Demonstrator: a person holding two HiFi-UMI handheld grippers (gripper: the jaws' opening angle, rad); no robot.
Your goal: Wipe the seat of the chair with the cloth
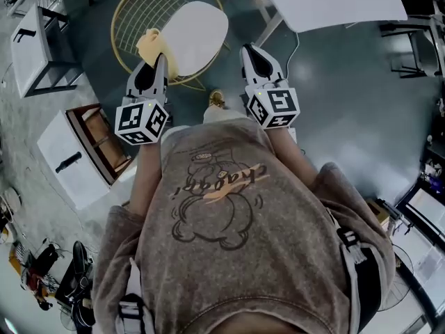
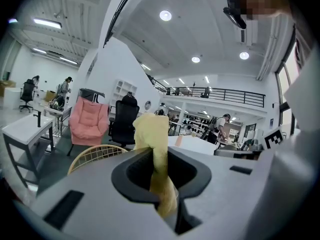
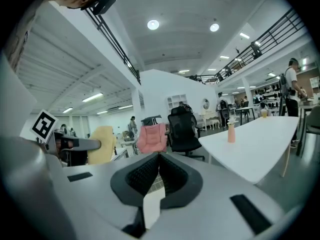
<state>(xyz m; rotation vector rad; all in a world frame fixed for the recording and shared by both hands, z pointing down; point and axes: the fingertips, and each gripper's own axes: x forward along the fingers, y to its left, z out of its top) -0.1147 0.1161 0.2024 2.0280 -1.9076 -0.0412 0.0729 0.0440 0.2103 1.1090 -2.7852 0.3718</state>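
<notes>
1. Plainly, the left gripper [image 2: 157, 156] was clamped on the yellow cloth [image 2: 151, 129], which stuck up past its jaws in a loose fold.
2. The right gripper [image 3: 159, 160] had its jaws pressed together on nothing.
3. Beyond both, at the upper middle of the head view, stood the chair [image 1: 139, 9] with its white seat [image 1: 198, 28]. The cloth hung at the seat's left edge; whether it touched, I couldn't tell.
4. To my eye the wiping was about to start: the cloth needed lowering flat onto the seat, then sweeping across.
</notes>
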